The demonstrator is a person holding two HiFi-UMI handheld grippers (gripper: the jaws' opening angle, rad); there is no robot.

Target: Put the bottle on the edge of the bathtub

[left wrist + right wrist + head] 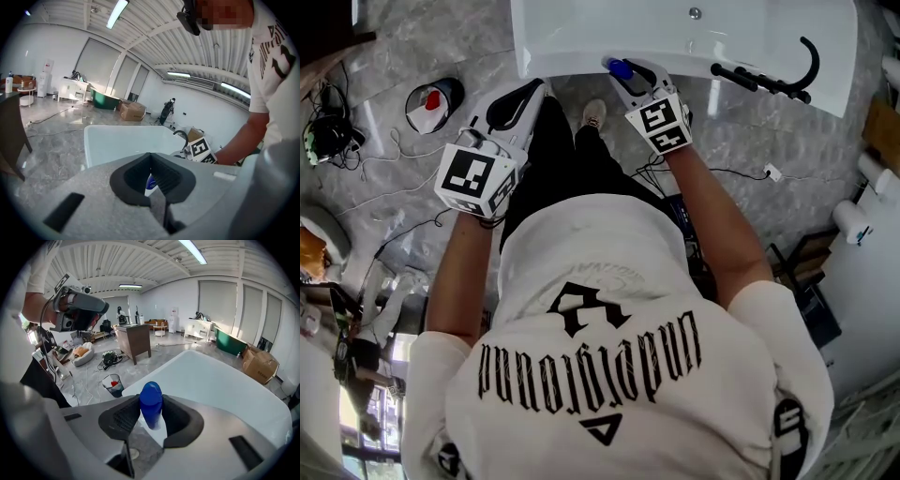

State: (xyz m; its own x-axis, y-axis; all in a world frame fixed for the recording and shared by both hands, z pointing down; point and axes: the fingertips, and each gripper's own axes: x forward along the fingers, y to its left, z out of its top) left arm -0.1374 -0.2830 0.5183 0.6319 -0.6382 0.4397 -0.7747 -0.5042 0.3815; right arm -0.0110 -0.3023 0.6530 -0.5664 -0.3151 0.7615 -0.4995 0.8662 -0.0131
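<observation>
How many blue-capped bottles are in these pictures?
1. The bottle is gripped between the right gripper's jaws, by the white bathtub's edge. Others may be hidden.

Left tongs (pixel 532 89): jaws together at the tips, nothing between them, left arm (pixel 455 272) reaching forward. Right tongs (pixel 630 70): pads pressed on both sides of the bottle (pixel 151 401) at its cap, right arm (pixel 712 206) extended forward.

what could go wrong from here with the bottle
1. The right tongs grip the bottle only at its blue cap, so the body may swing or slip on release.
2. It is at the outer edge of the bathtub rim; set off-centre, it could tip to the floor or into the tub.
</observation>
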